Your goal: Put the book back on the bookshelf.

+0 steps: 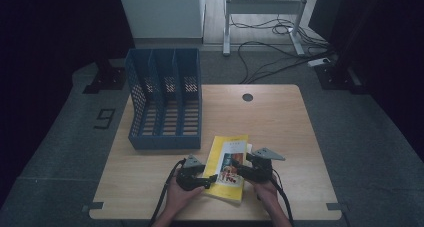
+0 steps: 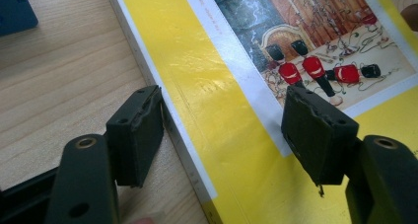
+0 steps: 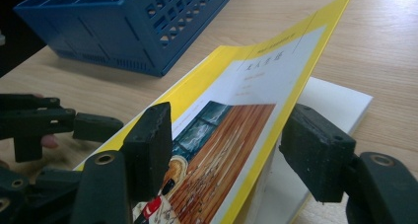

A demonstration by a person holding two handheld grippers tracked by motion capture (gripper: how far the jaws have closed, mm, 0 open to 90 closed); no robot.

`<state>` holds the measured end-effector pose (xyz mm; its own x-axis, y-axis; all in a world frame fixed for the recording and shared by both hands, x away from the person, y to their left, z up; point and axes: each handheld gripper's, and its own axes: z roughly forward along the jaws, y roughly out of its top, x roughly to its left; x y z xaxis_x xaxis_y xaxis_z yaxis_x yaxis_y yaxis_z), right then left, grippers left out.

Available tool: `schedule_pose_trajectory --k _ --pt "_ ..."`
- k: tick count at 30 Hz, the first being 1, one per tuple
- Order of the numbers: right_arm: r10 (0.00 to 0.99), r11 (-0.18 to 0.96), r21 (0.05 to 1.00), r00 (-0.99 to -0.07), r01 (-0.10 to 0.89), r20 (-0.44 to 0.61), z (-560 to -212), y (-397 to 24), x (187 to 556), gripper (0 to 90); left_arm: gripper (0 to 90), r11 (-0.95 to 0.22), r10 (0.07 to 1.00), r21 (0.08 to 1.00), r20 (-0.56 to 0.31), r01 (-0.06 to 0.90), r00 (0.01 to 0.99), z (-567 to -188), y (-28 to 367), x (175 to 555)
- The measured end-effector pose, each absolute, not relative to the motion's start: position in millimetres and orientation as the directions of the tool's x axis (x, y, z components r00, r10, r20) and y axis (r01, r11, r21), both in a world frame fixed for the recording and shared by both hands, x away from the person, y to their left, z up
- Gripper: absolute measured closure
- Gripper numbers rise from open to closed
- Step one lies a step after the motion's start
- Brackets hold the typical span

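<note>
Item: yellow book (image 1: 229, 168), lying flat on the wooden desk (image 1: 280, 127) at lower centre of the high view, just in front of the blue file rack (image 1: 165, 98), which stands at centre left with three upright compartments.

Left gripper (image 1: 196, 178): lower centre-left of the high view, held level at the book's spine side; in the left gripper view its fingers (image 2: 136, 135) are spread wide, one resting on the desk against the page edge at lower left, the other above the cover picture at lower right; no pinch on the book.

Right gripper (image 1: 248, 169): lower centre of the high view, at the book's opposite long edge; in the right gripper view the front cover (image 3: 256, 105) is lifted and slanting from lower centre to upper right, apart from the white page block (image 3: 330, 110) beneath; the fingers (image 3: 315, 152) stand either side of the cover's free edge, not pressing on it, so nothing gripped.

Step in hand, as judged: getting hold of the book to stand it in the rack.

Handling notes: the right side should take cover and page block together, not the cover alone, since a thin cover will bend or tear under the book's weight; the left should close across the spine edge to steady it; lift evenly; turn the book upright before approaching a compartment; keep clear of the rack's dividers.
</note>
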<state>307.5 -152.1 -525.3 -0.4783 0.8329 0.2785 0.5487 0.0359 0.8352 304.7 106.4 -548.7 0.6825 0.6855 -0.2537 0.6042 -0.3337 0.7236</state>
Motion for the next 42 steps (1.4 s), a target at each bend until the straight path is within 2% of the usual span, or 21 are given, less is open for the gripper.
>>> schedule_pose_trajectory --k 5,10,17,23,29,35,38,42 --pt "0.848 0.096 0.808 -0.473 0.581 0.24 -539.5 -147.9 312.6 35.4 32.2 -0.334 0.686 0.724 -0.253 0.604 0.682 -548.7 106.2 304.6" --pt "0.849 0.084 0.802 -0.463 0.592 0.253 -545.7 -148.8 315.4 38.1 32.2 -0.334 0.686 0.724 -0.252 0.604 0.682 -548.7 106.2 304.6" --pt "0.859 0.042 0.816 -0.438 0.576 0.265 -545.9 -156.3 326.8 48.5 32.2 -0.336 0.686 0.724 -0.251 0.603 0.683 -548.6 106.2 304.7" --pt "0.841 0.081 0.822 -0.481 0.564 0.248 -537.5 -152.6 331.5 56.7 32.2 -0.336 0.685 0.724 -0.251 0.603 0.684 -548.7 106.2 304.7" --pt "0.813 0.105 0.783 -0.507 0.612 0.287 -540.5 -156.3 341.8 63.9 32.2 -0.336 0.687 0.724 -0.25 0.603 0.683 -548.7 106.0 304.6" --pt "0.797 0.134 0.783 -0.535 0.607 0.278 -533.0 -155.4 345.9 72.0 32.2 -0.336 0.686 0.724 -0.25 0.603 0.683 -548.6 106.1 304.6" --pt "0.789 0.109 0.784 -0.533 0.611 0.305 -532.3 -155.9 346.2 77.9 32.2 -0.335 0.687 0.724 -0.25 0.603 0.682 -548.7 106.1 304.7" --pt "0.786 0.091 0.796 -0.533 0.599 0.312 -531.3 -154.2 343.7 79.6 32.3 -0.336 0.687 0.724 -0.249 0.603 0.682 -548.7 106.0 304.8"
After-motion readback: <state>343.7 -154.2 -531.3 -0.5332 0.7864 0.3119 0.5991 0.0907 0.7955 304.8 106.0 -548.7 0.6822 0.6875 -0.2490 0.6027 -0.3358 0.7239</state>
